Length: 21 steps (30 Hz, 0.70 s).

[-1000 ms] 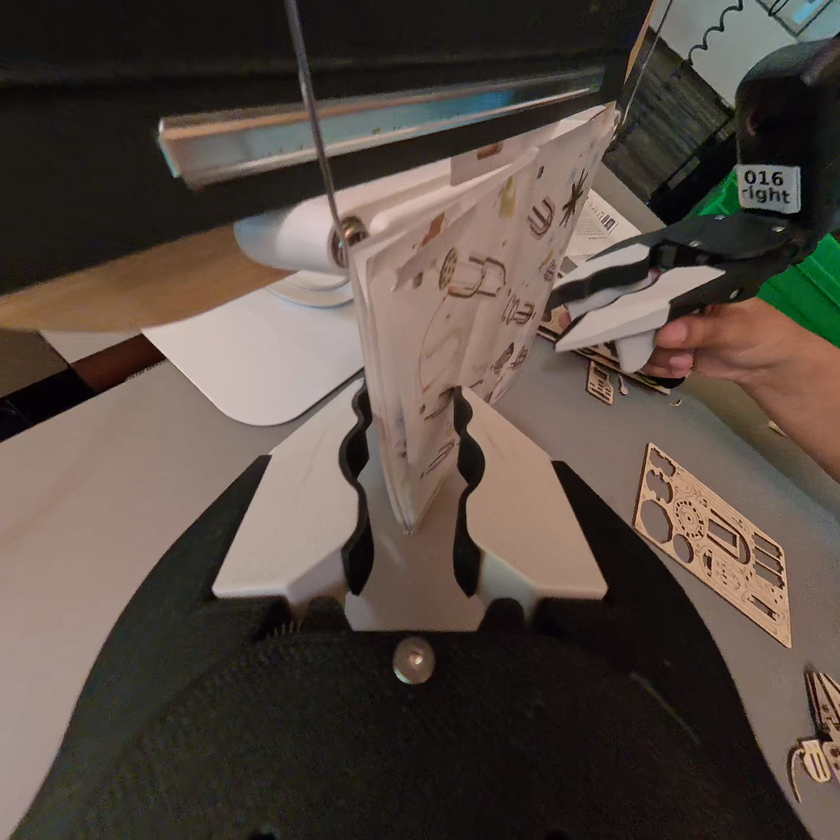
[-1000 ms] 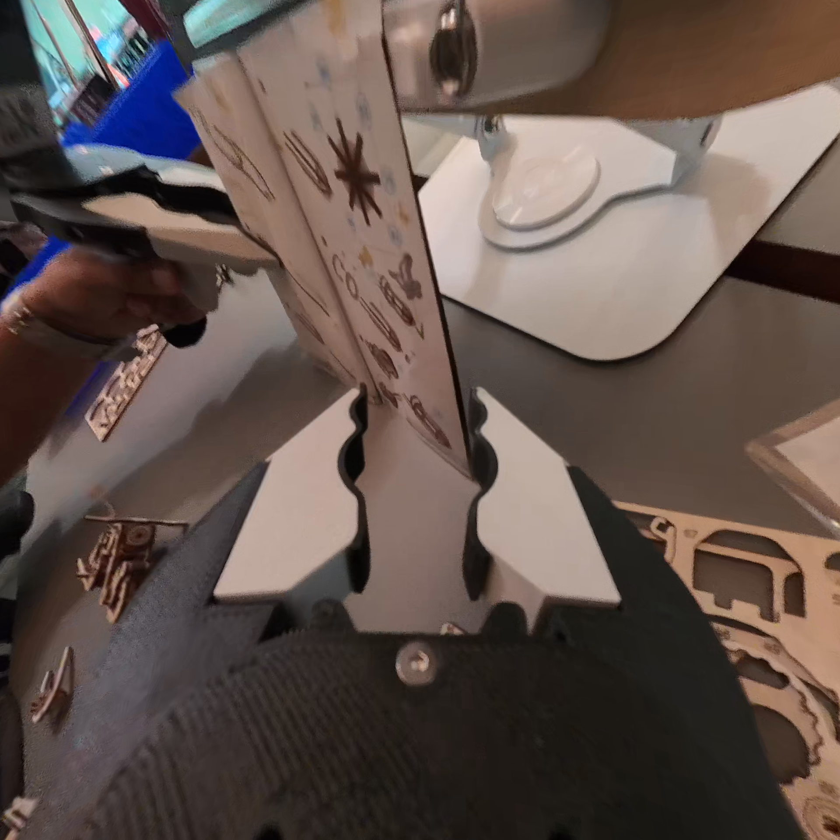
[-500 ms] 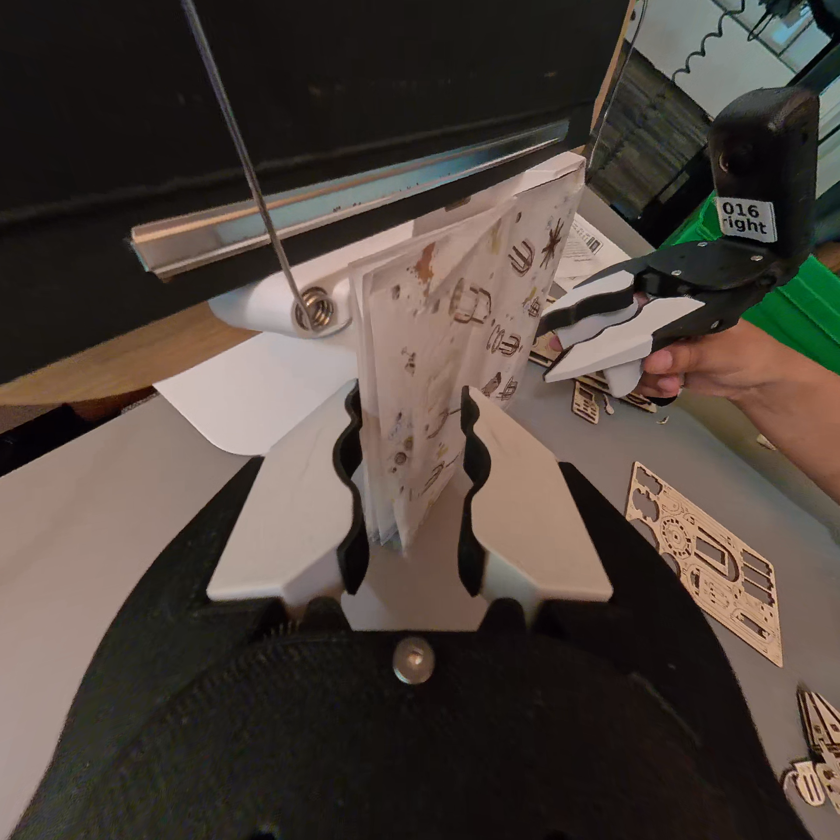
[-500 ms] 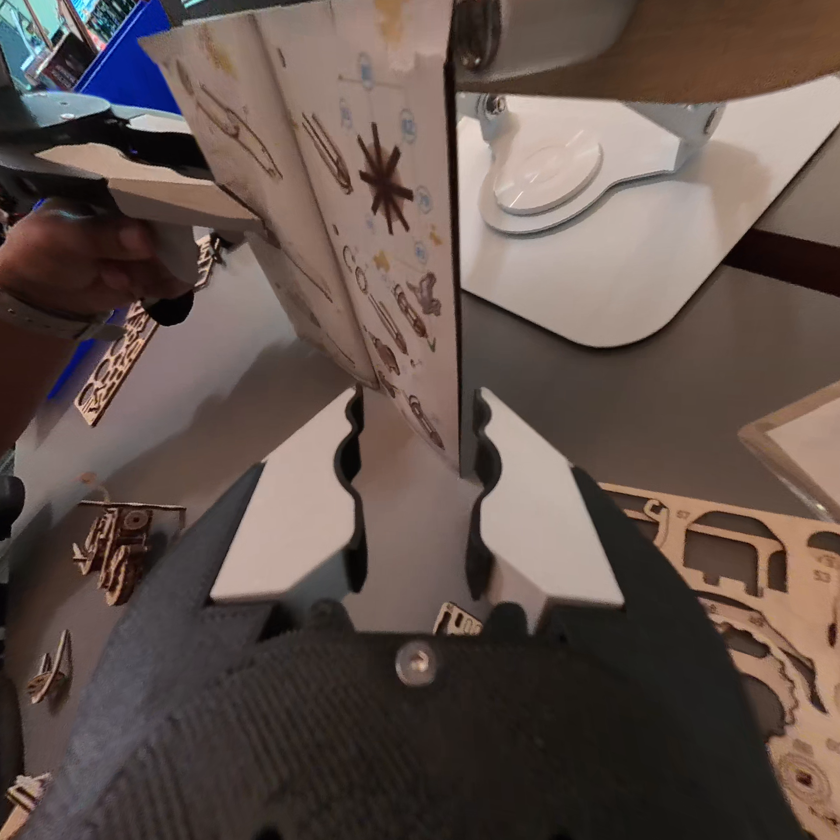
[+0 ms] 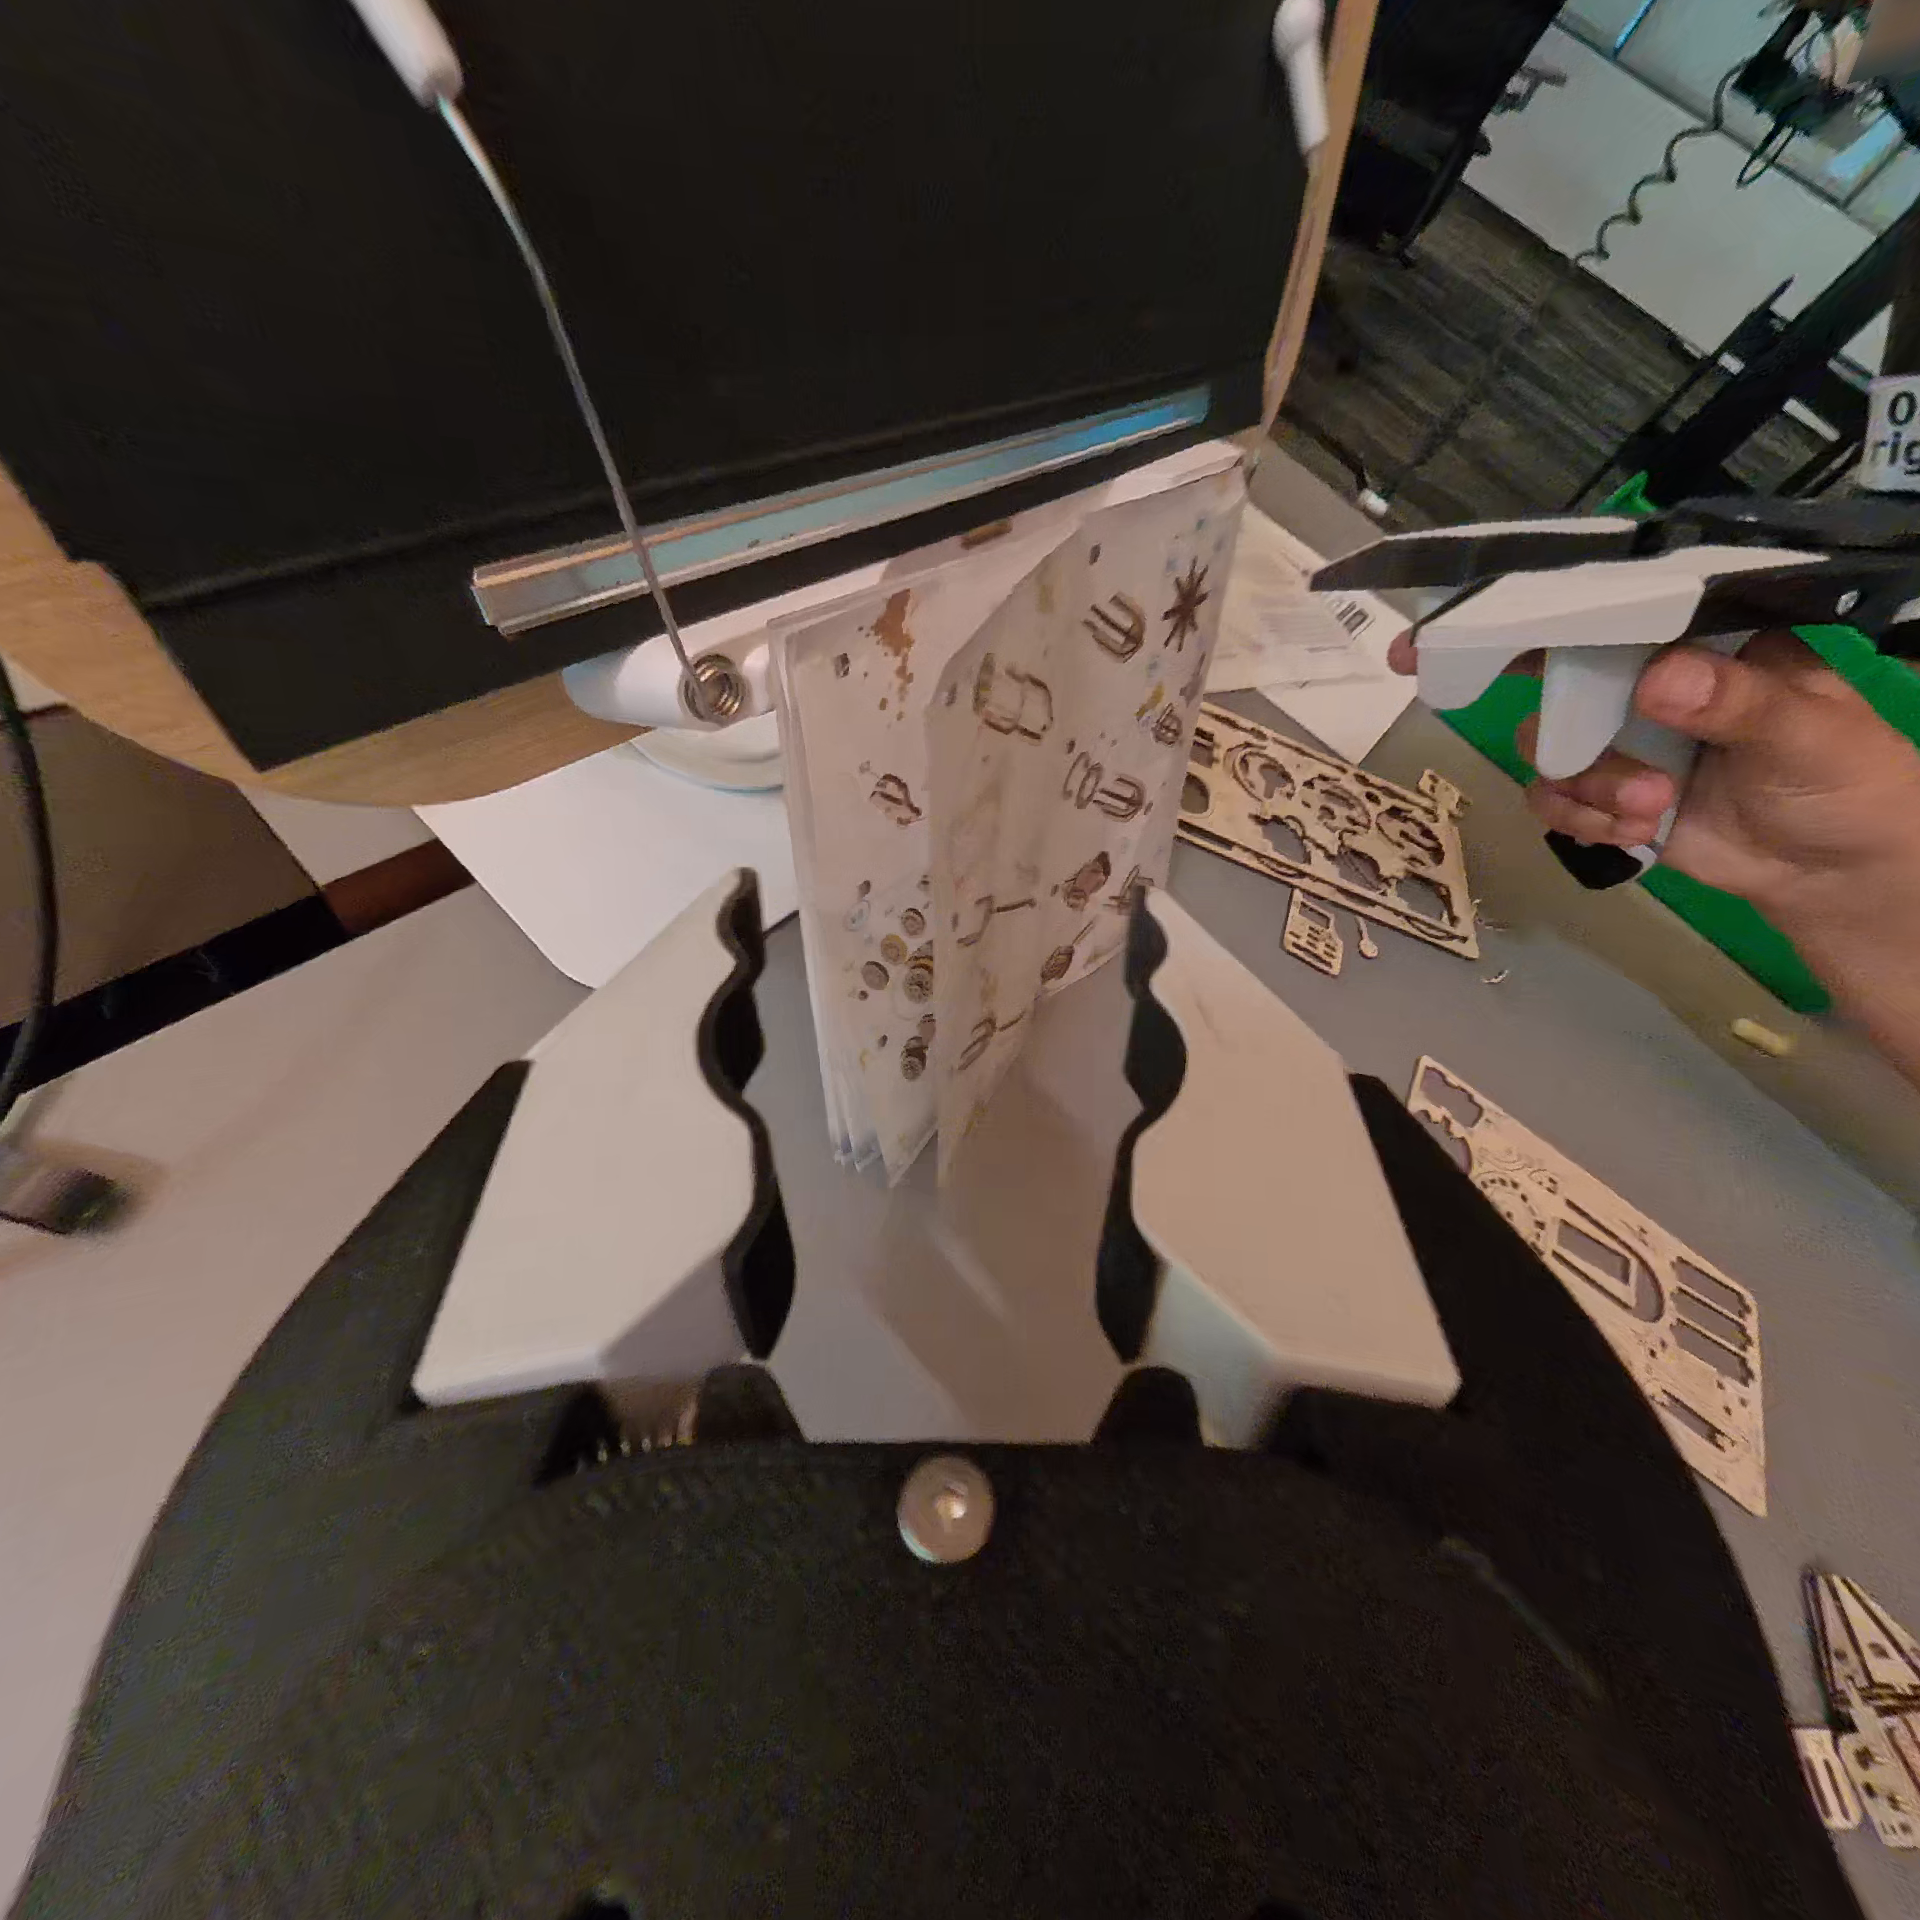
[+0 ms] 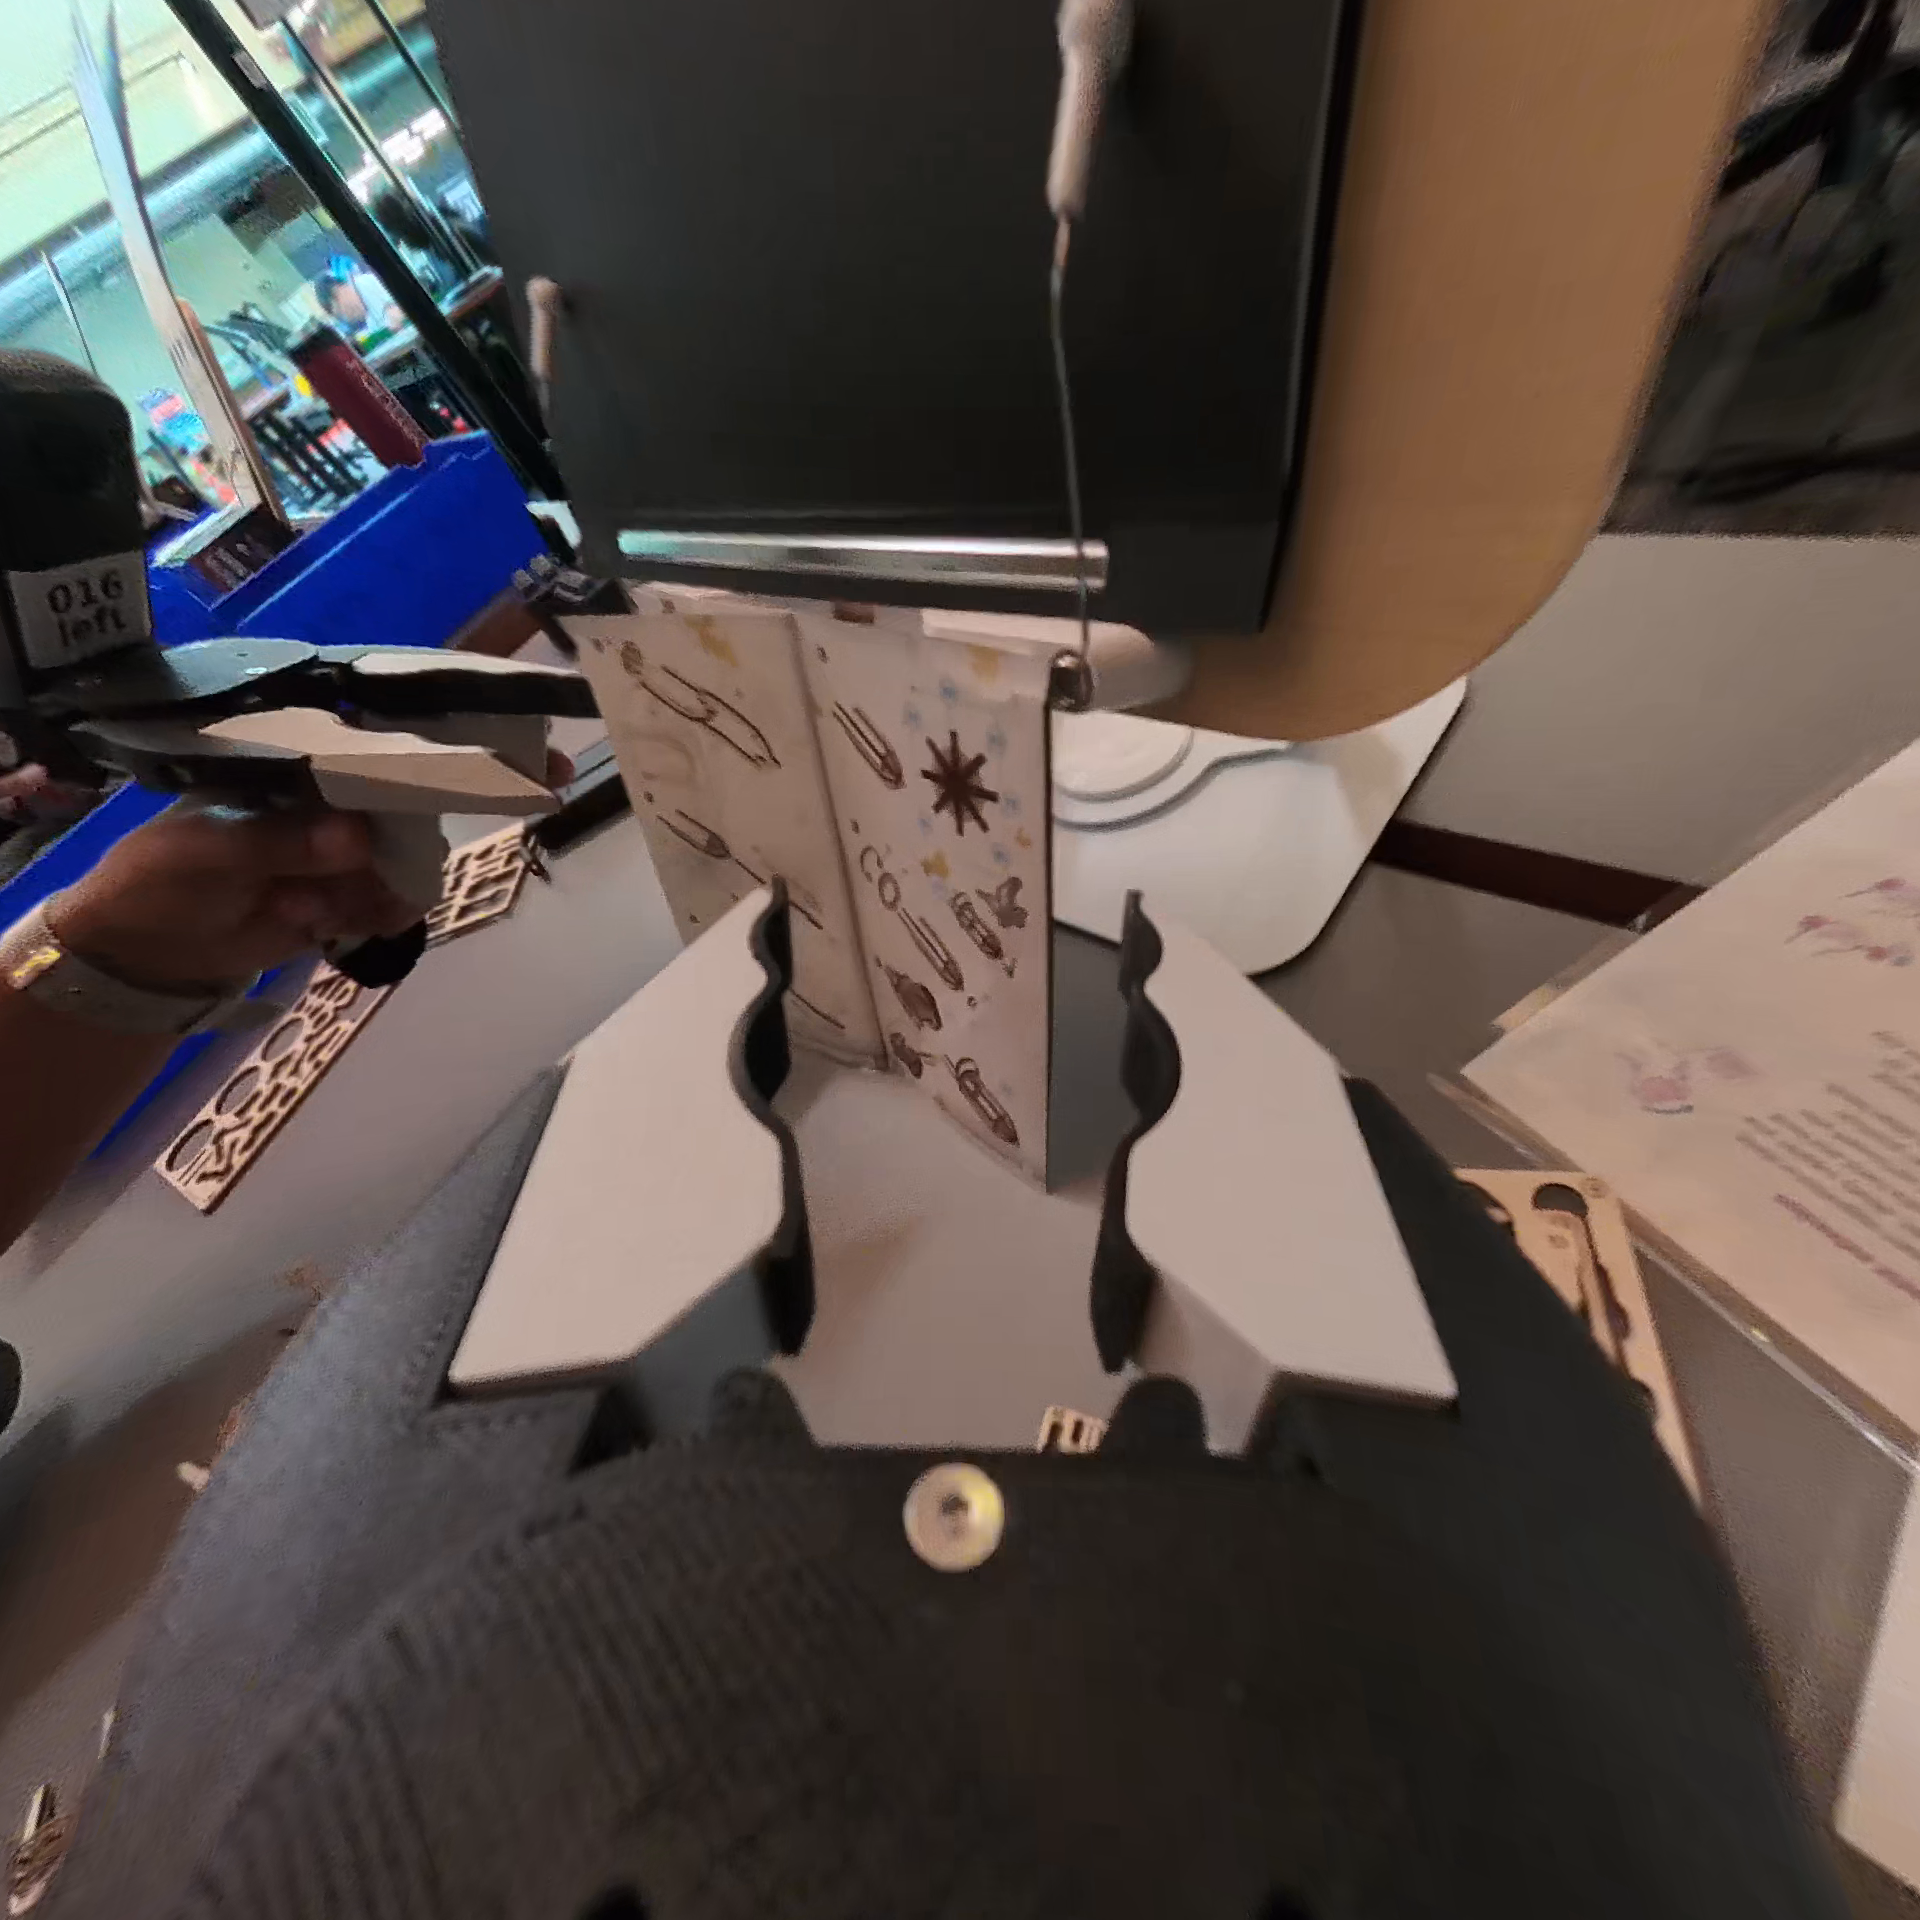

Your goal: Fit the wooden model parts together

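Note:
A white instruction booklet [image 5: 997, 831] printed with part drawings stands upright and fanned open under the metal ledge of a black board [image 5: 727, 260]; what holds it up is unclear. My left gripper [image 5: 940, 894] is open, its fingers either side of the booklet's lower edge and apart from it. My right gripper [image 6: 954, 899] is open too, facing the booklet [image 6: 914, 831] from the other side without touching. Each gripper shows in the other's view: the right one [image 5: 1361, 613] and the left one [image 6: 571, 738]. Laser-cut wooden part sheets [image 5: 1330, 821] [image 5: 1600, 1268] lie on the grey table.
A wire clip [image 5: 582, 416] hangs down the board, which stands on a white base [image 5: 582, 862]. Small assembled wooden parts [image 5: 1870, 1704] lie at the near right. More sheets [image 6: 270, 1081] [image 6: 1569, 1247], a framed printed page [image 6: 1714, 1091], a green crate [image 5: 1766, 935] and a blue bin [image 6: 364, 561] are around.
Both grippers, which had their fingers closed narrowly around the booklet, have opened wide and drawn back a little. The booklet now stands free between their fingers.

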Motion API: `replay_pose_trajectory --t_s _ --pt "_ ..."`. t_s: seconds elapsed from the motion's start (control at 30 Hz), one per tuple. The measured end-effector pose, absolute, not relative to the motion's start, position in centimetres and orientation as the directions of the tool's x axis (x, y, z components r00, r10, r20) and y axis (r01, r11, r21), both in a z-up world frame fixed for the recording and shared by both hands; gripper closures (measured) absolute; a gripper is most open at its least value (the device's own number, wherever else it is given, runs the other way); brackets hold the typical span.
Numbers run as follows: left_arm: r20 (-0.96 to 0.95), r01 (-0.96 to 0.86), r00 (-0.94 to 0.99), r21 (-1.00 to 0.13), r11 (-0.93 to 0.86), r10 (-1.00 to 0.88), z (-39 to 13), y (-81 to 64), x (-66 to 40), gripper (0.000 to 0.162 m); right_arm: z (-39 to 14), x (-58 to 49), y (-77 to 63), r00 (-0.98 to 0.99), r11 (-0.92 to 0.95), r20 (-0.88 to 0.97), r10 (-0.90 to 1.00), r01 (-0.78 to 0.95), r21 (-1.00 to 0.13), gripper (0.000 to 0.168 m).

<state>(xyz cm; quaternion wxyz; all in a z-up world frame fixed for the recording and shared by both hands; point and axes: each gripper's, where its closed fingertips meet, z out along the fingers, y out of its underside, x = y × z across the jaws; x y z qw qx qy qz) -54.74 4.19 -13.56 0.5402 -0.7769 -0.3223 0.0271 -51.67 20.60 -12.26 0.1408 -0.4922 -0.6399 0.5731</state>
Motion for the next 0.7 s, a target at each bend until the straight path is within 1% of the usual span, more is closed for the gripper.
replay_pose_trajectory --t_s 0.03,0.13,0.23,0.37,0.5,0.6,0.7 --pt "0.297 0.455 0.792 -0.869 -0.192 0.533 -12.9 3.9 -54.3 0.086 -11.6 -50.9 20.7 -0.481 -0.133 -0.365 0.797 0.449 -0.883 0.105" --pt "0.255 0.383 0.804 -0.913 -0.140 0.537 -10.4 2.8 -52.0 0.074 -10.7 -47.7 20.5 -0.508 -0.068 -0.292 0.810 0.414 -0.908 0.105" --pt "0.226 0.328 0.828 -0.938 -0.116 0.514 -8.7 2.2 -47.8 0.071 -11.0 -43.3 19.9 -0.535 0.023 -0.210 0.818 0.396 -0.918 0.105" --pt "0.253 0.311 0.876 -0.947 -0.078 0.411 -7.5 3.0 -39.9 0.076 -12.4 -37.0 19.5 -0.543 0.111 -0.125 0.830 0.380 -0.918 0.105" --pt "0.355 0.368 0.900 -0.930 -0.004 0.253 -7.2 4.9 -31.4 0.084 -14.7 -32.1 20.1 -0.500 0.162 -0.060 0.864 0.389 -0.907 0.104" --pt "0.411 0.416 0.892 -0.909 0.016 0.189 -9.2 6.4 -26.5 0.086 -16.6 -29.5 20.5 -0.466 0.159 -0.070 0.882 0.433 -0.887 0.099" --pt "0.400 0.406 0.892 -0.914 0.015 0.209 -12.4 7.3 -23.7 0.088 -19.3 -27.8 19.8 -0.440 0.119 -0.154 0.885 0.534 -0.837 0.089"
